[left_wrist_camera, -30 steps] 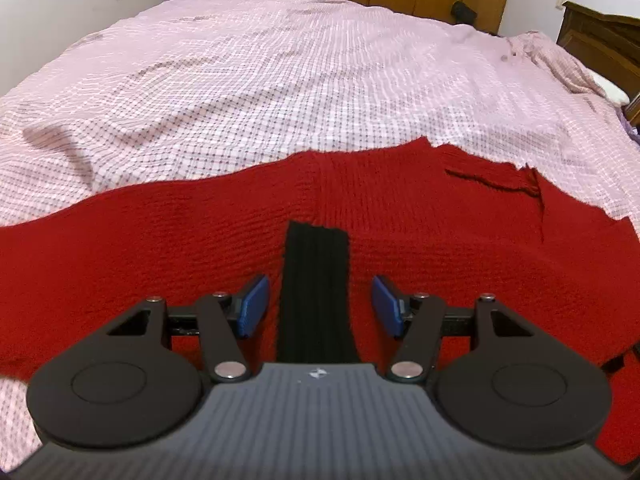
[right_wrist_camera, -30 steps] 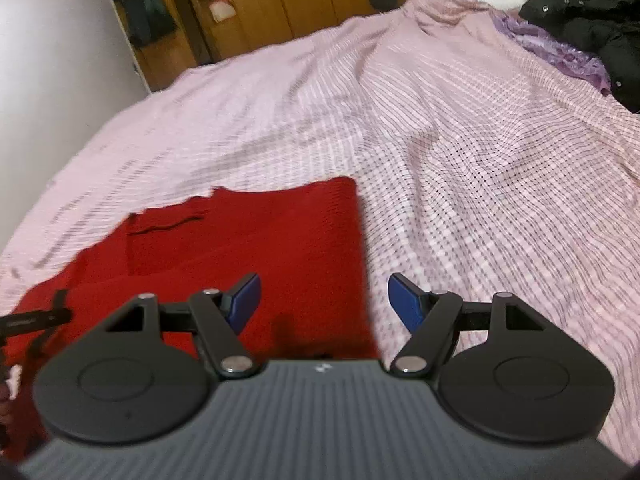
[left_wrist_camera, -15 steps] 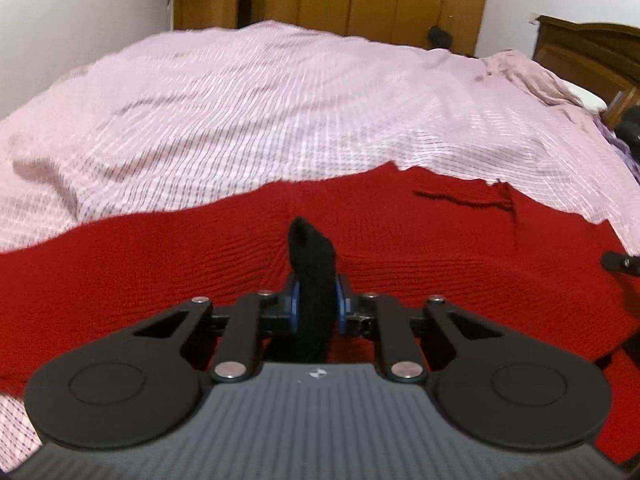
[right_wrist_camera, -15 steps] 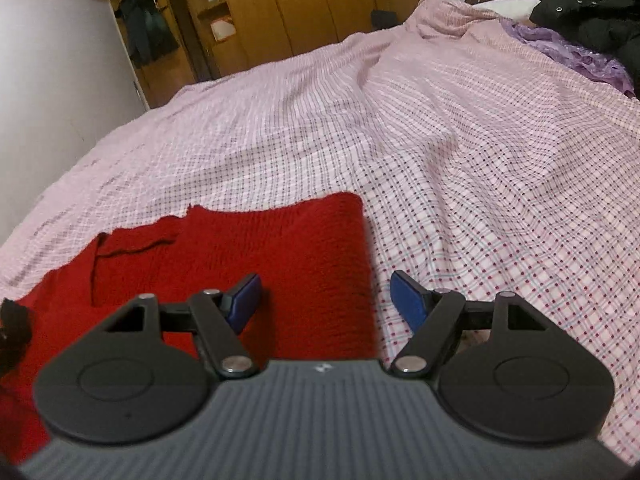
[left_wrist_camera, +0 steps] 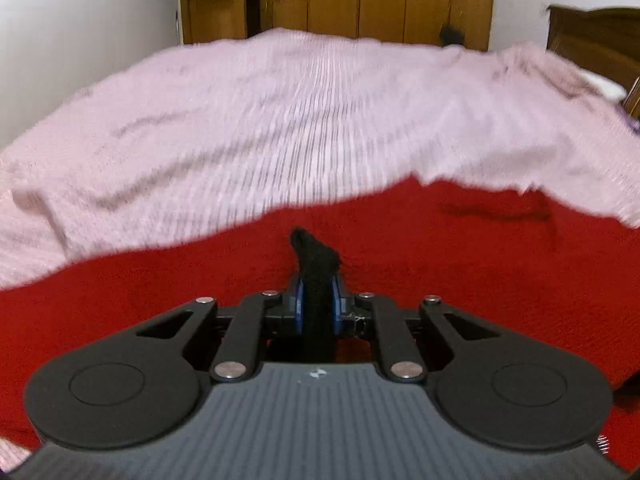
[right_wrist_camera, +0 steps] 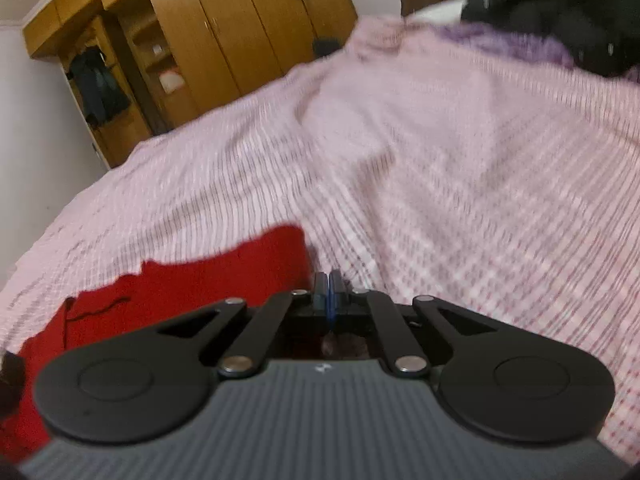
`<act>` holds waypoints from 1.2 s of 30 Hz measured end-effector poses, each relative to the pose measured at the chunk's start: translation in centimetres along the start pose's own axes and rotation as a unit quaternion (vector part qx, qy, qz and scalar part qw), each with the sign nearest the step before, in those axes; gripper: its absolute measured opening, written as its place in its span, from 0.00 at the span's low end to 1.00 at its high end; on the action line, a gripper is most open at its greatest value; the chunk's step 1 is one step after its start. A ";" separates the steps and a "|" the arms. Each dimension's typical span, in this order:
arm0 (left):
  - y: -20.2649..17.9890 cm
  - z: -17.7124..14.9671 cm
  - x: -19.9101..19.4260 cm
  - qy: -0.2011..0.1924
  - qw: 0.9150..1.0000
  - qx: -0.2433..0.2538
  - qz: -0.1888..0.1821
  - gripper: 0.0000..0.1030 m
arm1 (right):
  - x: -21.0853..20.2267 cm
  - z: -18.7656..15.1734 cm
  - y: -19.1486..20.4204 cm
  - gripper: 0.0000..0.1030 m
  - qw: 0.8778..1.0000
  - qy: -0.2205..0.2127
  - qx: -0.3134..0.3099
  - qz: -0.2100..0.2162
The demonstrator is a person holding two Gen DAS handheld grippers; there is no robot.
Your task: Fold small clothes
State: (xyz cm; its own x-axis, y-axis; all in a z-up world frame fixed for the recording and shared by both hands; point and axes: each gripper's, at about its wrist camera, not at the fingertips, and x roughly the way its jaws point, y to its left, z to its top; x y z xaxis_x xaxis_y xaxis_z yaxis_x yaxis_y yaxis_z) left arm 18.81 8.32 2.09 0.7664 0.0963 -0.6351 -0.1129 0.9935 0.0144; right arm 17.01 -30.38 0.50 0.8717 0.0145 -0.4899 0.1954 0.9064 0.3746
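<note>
A red knit garment [left_wrist_camera: 420, 256] lies spread on the bed, with a black ribbed band [left_wrist_camera: 316, 264] at its near edge. My left gripper [left_wrist_camera: 317, 304] is shut on that black band, which sticks up between the blue pads. In the right wrist view the red garment [right_wrist_camera: 192, 288] lies to the left, its right edge next to my right gripper [right_wrist_camera: 329, 292]. The right jaws are closed together; whether any cloth is pinched between them is hidden. Both views are blurred.
The bed is covered by a pink checked sheet [left_wrist_camera: 320, 112] with shallow wrinkles. A wooden wardrobe [right_wrist_camera: 224, 28] stands beyond the bed. Dark clothes [right_wrist_camera: 560, 8] and a purple cloth [right_wrist_camera: 500, 42] lie at the far right. A dark headboard [left_wrist_camera: 600, 36] is at the right.
My left gripper closed on the black band and lifted it. My right gripper moved to the garment's right edge and closed. Both cameras have tilted upward.
</note>
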 end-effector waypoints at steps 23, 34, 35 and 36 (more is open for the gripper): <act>2.8 -1.2 -7.7 -0.002 1.000 -0.004 0.022 0.66 | -7.0 0.2 1.1 0.49 0.999 0.010 -0.027 0.019; 6.1 -3.3 -13.3 -0.004 0.999 -0.034 0.039 0.74 | -13.4 -1.6 3.7 0.69 0.996 -0.001 -0.065 0.064; 6.4 -3.5 -13.5 -0.003 0.998 -0.036 0.043 0.75 | -13.9 -1.8 3.9 0.69 0.995 0.000 -0.067 0.067; 6.8 -3.8 -13.9 -0.001 0.998 -0.038 0.048 0.75 | -14.3 -2.2 4.2 0.69 0.995 0.002 -0.071 0.071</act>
State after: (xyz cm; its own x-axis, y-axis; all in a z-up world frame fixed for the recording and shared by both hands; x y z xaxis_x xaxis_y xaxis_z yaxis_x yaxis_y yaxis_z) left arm 4.99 13.47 8.03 0.7513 0.1908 -0.6318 -0.2333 0.9723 0.0162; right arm 4.42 -25.84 7.35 0.8838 0.1485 -0.4437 0.0043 0.9457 0.3250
